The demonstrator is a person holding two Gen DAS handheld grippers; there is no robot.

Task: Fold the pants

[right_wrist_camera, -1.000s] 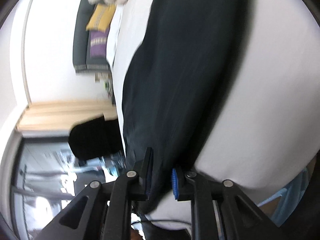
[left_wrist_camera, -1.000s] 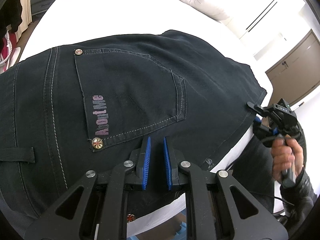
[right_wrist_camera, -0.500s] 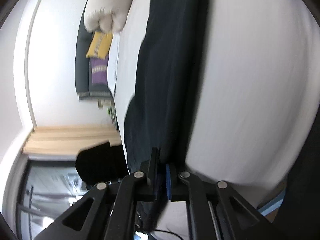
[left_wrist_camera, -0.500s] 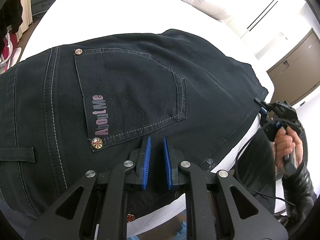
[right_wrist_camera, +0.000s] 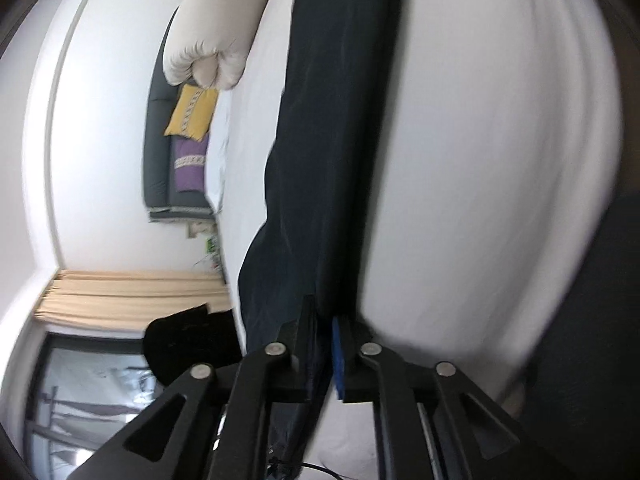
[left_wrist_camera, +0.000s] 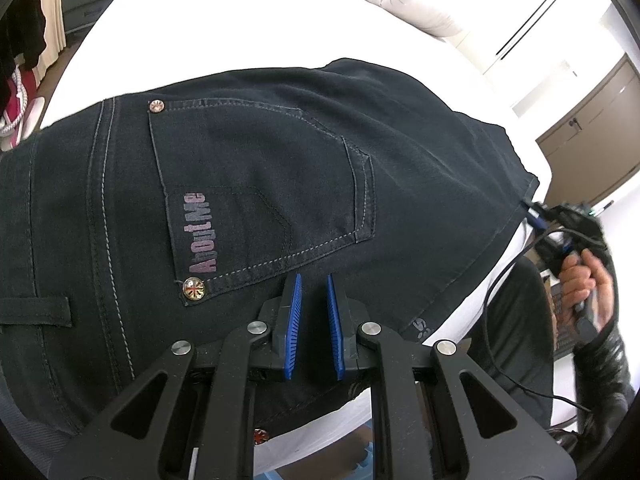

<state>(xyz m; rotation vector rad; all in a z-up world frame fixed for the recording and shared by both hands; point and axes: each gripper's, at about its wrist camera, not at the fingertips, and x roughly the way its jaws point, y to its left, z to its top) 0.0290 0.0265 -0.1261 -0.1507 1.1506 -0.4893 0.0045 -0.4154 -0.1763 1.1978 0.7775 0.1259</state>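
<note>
Right claw [right_wrist_camera: 322,354] opening, dark pants [left_wrist_camera: 280,184] hem still between pads after swing across bed [right_wrist_camera: 480,160]. Left claw [left_wrist_camera: 312,320] nearly closed, empty, unmoved. Release probably imminent.

Both tongs are matte black frames with triangular cut-outs and round silver screw heads. The left tongs [left_wrist_camera: 313,292] carry ribbed blue pads [left_wrist_camera: 293,326]; the right tongs [right_wrist_camera: 323,322] show one blue pad. A thin black cable trails beside a shiny black sleeve [left_wrist_camera: 604,364].
</note>
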